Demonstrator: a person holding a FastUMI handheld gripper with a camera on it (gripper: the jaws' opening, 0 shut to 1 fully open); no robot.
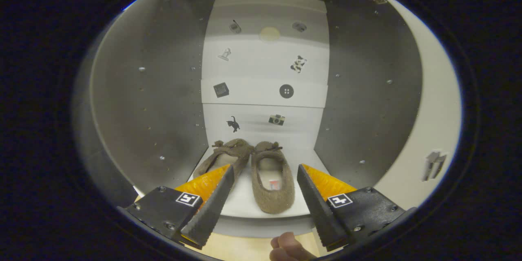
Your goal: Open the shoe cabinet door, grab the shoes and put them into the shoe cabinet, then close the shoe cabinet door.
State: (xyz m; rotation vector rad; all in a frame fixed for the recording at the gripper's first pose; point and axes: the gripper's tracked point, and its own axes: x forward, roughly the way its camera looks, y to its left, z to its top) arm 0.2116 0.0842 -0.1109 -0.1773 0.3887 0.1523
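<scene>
The gripper [265, 183] hangs wide open and holds nothing, its fingers spread either side of the nearer slipper. A pair of brown slippers [255, 171] lies side by side on the bottom shelf [244, 206] of the shoe cabinet [155, 102], toes toward the back panel [265, 73], which carries small stickers. The cabinet door [432, 130] stands open right of the slippers. A hand [287, 248] shows below the shelf's front edge.
</scene>
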